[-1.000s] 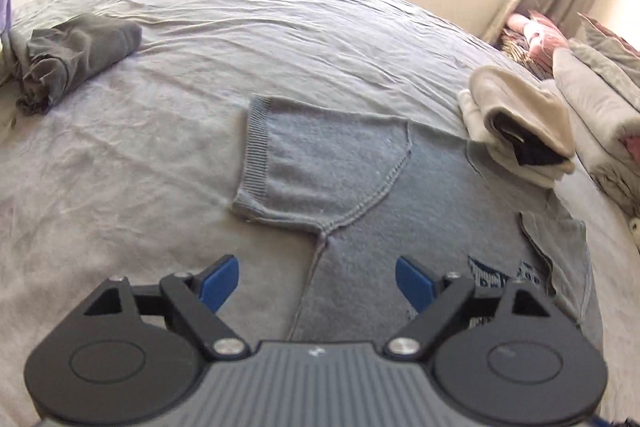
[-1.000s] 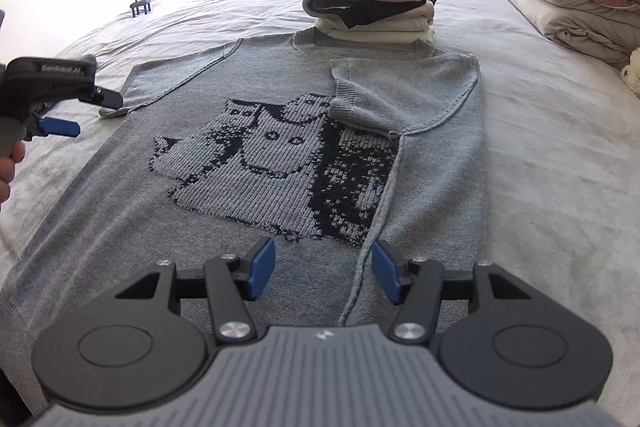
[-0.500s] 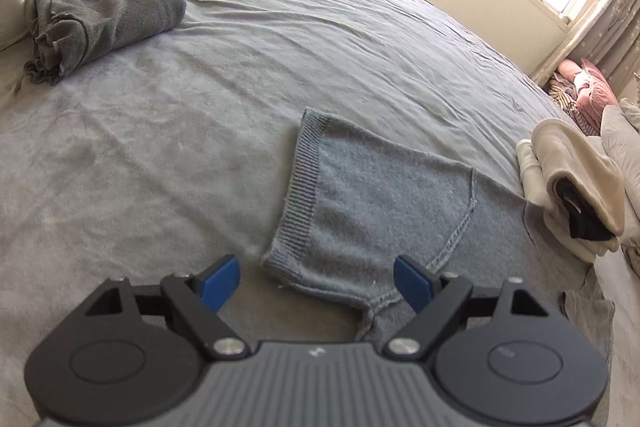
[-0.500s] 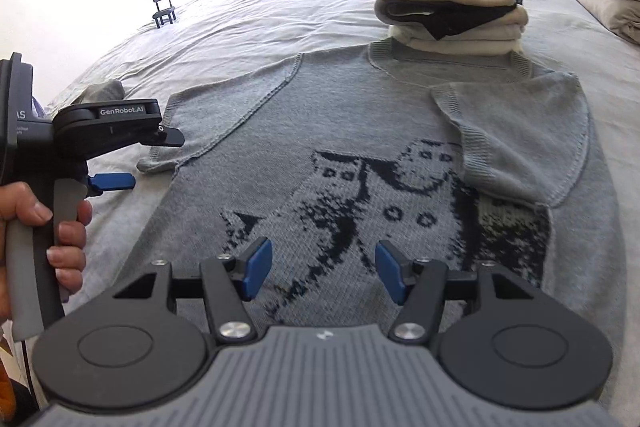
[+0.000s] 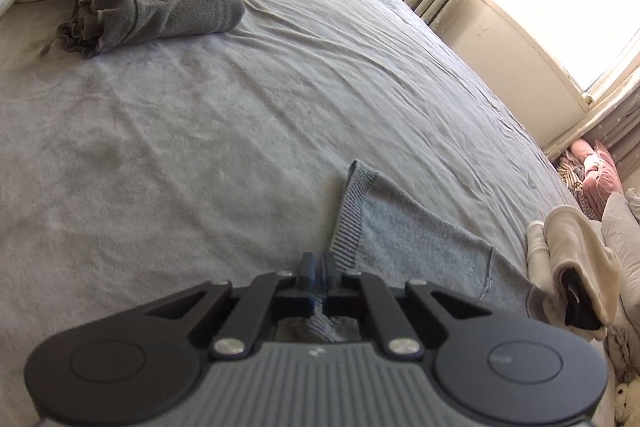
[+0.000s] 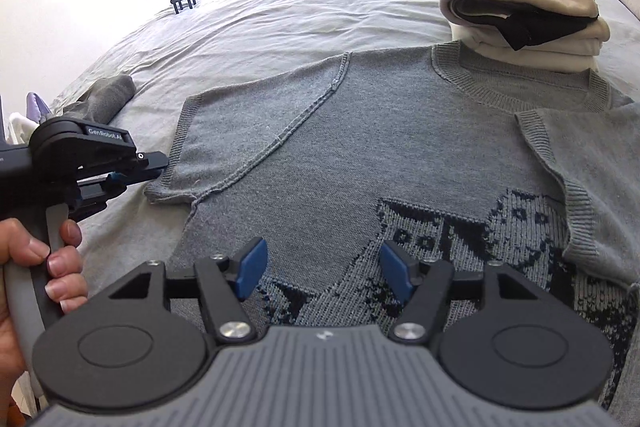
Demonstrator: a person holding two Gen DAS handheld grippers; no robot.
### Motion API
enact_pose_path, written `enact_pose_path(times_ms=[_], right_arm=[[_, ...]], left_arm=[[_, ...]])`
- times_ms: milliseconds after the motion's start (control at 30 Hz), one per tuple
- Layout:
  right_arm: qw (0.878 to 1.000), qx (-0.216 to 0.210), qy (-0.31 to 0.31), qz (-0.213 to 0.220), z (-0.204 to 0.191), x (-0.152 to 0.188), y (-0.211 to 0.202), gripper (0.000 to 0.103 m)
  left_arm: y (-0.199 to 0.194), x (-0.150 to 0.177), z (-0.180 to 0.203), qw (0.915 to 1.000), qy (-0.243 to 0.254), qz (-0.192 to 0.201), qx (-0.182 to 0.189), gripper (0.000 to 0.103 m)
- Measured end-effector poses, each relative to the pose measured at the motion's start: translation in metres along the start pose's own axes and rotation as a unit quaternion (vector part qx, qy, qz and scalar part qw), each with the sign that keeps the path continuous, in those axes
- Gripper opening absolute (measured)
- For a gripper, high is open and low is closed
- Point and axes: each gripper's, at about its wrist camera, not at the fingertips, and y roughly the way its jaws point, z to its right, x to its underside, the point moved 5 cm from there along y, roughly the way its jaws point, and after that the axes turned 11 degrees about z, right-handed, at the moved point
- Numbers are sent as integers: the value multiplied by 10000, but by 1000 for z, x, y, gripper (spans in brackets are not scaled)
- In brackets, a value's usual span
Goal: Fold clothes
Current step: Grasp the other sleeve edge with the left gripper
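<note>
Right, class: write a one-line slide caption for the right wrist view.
Open right gripper hovers over a grey sweater on the bed while the left gripper pinches its sleeve cuff.

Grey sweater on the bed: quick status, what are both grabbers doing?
Left gripper shut on sweater's left sleeve cuff. Right gripper open above the front, holding nothing. Folded stack sits at the collar.

The sweater [image 6: 360,155] is cut off at the right wrist view's right edge
</note>
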Motion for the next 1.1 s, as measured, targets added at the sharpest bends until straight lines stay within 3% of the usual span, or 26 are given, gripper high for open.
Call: enact_pose_path(times_ms=[233, 500, 533, 667, 733, 767, 800, 967, 1100], right_arm=[[9994, -230, 265, 0, 0, -14, 2, 67], [9989, -243, 186, 342, -5, -46, -5, 67], [9989, -231, 164, 369, -5, -48, -5, 67], [9988, -239, 68, 427, -7, -56, -3, 67], [9987, -332, 12, 398, -11, -56, -1, 67], [9986, -370, -31, 376, -13, -55, 0, 67], [9986, -395, -96, 342, -17, -53, 4, 67], [9972, -522, -497, 199, -38, -44, 21, 67], [9929, -635, -971, 278, -65, -39, 35, 67]], left_arm=[[-7, 4, 22, 9970, 205, 100, 746, 0], [-23, 13, 51, 9826, 252, 96, 1835, 0], [-24, 14, 52, 9828, 215, 51, 1832, 0], [-20, 13, 42, 9922, 150, -18, 1236, 4], [-15, 10, 35, 9960, 169, 14, 881, 22], [-14, 8, 30, 9974, 124, 16, 705, 43], [-13, 6, 26, 9986, 80, 18, 528, 55], [-10, -10, 2, 9997, 189, -29, -142, 55], [-10, -19, -17, 9997, 68, -177, -181, 32]])
